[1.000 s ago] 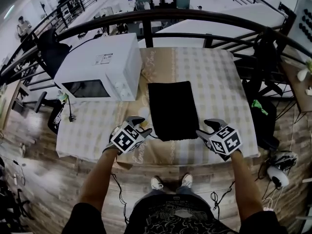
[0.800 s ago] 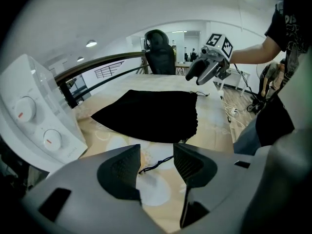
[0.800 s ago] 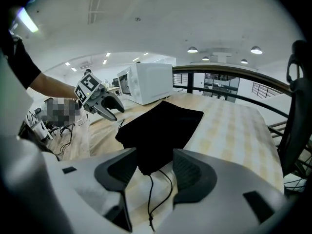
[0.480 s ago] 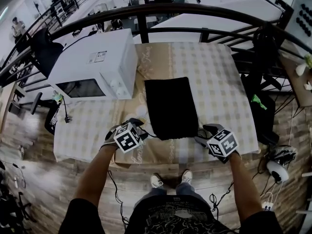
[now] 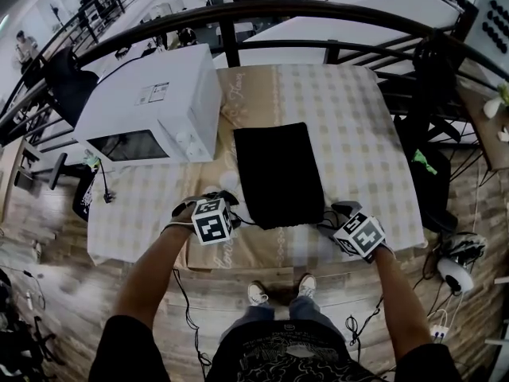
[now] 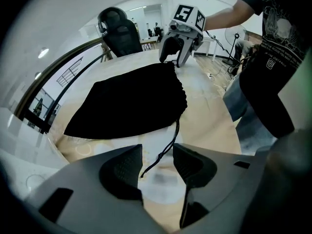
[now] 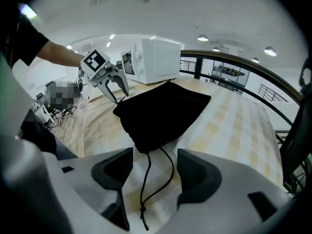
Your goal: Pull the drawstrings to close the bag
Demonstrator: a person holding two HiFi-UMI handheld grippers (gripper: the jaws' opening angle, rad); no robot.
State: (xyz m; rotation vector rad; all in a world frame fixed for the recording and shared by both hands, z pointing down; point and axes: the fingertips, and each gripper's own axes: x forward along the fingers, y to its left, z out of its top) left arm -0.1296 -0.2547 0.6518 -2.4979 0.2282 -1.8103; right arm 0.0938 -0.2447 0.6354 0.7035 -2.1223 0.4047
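a black bag (image 5: 278, 173) lies flat on the checked table (image 5: 350, 110), mouth toward the person. the left gripper (image 6: 157, 155) stands spread over the left drawstring (image 6: 162, 154); the right gripper (image 7: 155, 160), its jaws just opening wider, straddles the right drawstring (image 7: 143, 189), neither pinched. best close near each knot, then pull apart. a microwave (image 5: 151, 110) sits close at left.

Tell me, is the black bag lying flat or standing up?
Lying flat. The black bag is spread out on the checked tablecloth.
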